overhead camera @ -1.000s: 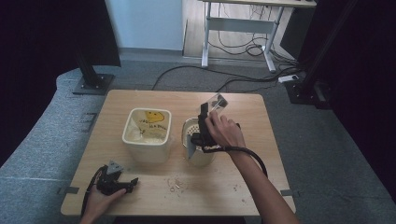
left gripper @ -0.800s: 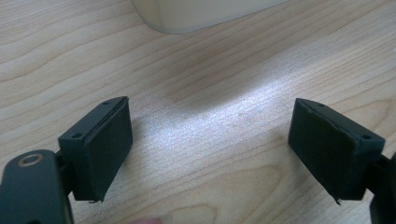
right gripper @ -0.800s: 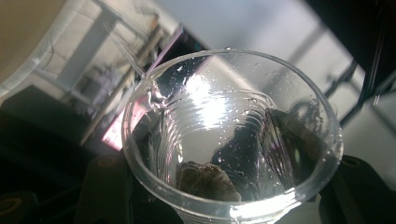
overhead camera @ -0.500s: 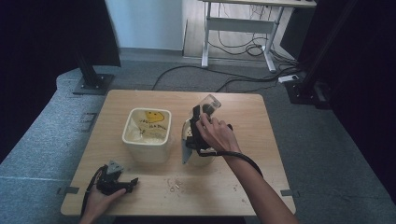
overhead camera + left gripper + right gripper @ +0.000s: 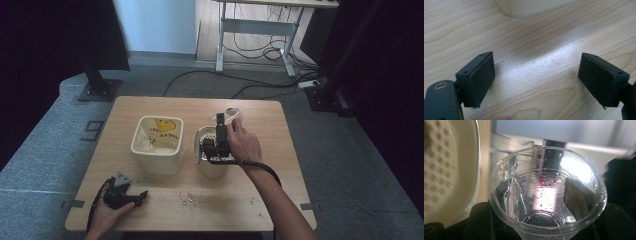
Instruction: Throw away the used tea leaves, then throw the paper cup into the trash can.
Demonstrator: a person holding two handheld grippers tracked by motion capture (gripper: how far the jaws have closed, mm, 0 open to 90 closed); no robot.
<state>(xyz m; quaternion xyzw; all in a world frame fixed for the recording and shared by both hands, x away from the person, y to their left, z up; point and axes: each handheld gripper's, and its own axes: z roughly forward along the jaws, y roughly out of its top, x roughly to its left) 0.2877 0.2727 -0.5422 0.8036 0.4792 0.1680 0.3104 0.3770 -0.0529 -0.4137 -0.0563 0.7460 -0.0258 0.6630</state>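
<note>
Two tubs point(image 5: 156, 145), one clear cup point(image 5: 546, 192) clamped in the right gripper point(image 5: 216, 142), left gripper point(image 5: 536, 82) wide open

Mid-table blocked by square tub point(image 5: 156, 145) and, just beside it on the right, round container point(image 5: 212, 162) with right gripper point(image 5: 218, 142) and clear cup point(image 5: 226, 117) above it. Narrow gap between both containers. Open passage along far edge, right edge and near-right corner of table point(image 5: 280, 150). Near-left corner occupied by left gripper point(image 5: 125, 196). Small debris point(image 5: 189, 197) at near edge.
</note>
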